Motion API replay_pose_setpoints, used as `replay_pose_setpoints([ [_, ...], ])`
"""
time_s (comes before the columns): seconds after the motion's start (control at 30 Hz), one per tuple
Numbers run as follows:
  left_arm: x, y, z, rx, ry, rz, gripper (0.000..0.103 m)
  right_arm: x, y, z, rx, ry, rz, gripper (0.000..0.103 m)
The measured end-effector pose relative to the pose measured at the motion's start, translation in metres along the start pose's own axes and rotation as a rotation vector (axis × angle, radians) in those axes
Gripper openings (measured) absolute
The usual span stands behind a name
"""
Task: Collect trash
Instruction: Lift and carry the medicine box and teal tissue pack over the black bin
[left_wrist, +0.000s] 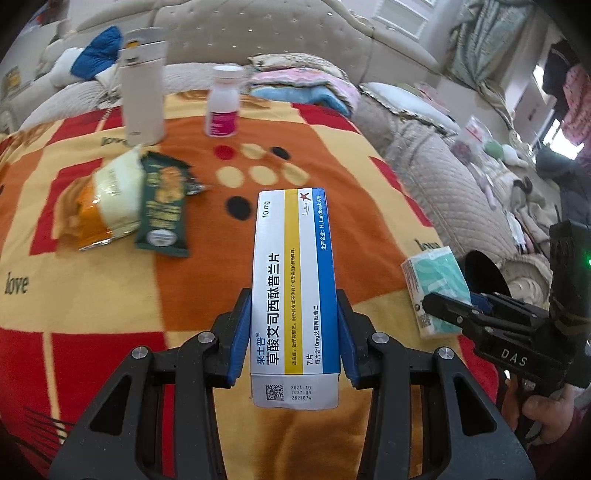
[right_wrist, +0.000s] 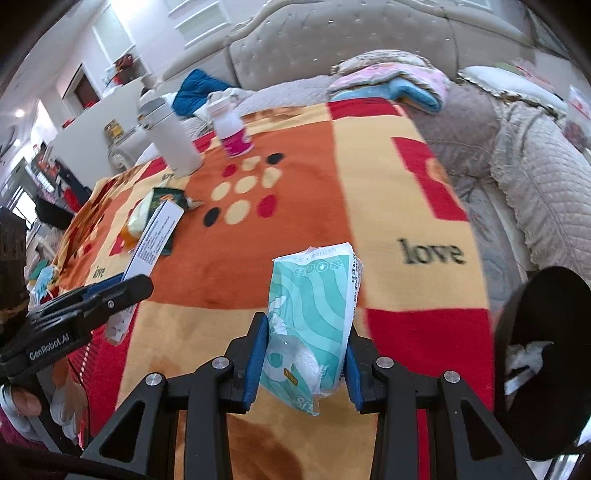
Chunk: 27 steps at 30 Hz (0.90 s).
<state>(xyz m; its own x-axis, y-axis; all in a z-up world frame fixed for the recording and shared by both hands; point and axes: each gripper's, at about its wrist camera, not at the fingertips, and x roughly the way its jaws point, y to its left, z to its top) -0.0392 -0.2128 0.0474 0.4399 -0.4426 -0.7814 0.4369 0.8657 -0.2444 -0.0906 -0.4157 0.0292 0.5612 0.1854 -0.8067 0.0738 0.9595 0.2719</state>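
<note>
My left gripper (left_wrist: 293, 332) is shut on a white, yellow and blue medicine box (left_wrist: 291, 280) and holds it above the blanket. The box also shows in the right wrist view (right_wrist: 153, 232). My right gripper (right_wrist: 304, 354) is shut on a teal tissue pack (right_wrist: 312, 321), which shows at the right of the left wrist view (left_wrist: 436, 291). An orange-and-white snack wrapper (left_wrist: 99, 206) and a dark green wrapper (left_wrist: 162, 210) lie on the blanket at the left. A black bin (right_wrist: 543, 362) with crumpled white paper inside stands at the right edge.
An orange, red and yellow blanket (left_wrist: 110, 295) covers the surface. A tall white flask (left_wrist: 142, 88) and a white bottle with pink label (left_wrist: 223, 107) stand at the back. A beige sofa (right_wrist: 332, 40) with folded cloths lies behind.
</note>
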Motion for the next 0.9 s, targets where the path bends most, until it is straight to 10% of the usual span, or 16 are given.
replay_pose_setpoints([
  [0.9, 0.036, -0.096, 0.000, 0.155, 0.059, -0.077, 0.040, -0.039, -0.088, -0.023, 0.157, -0.038, -0.081, 0.036],
])
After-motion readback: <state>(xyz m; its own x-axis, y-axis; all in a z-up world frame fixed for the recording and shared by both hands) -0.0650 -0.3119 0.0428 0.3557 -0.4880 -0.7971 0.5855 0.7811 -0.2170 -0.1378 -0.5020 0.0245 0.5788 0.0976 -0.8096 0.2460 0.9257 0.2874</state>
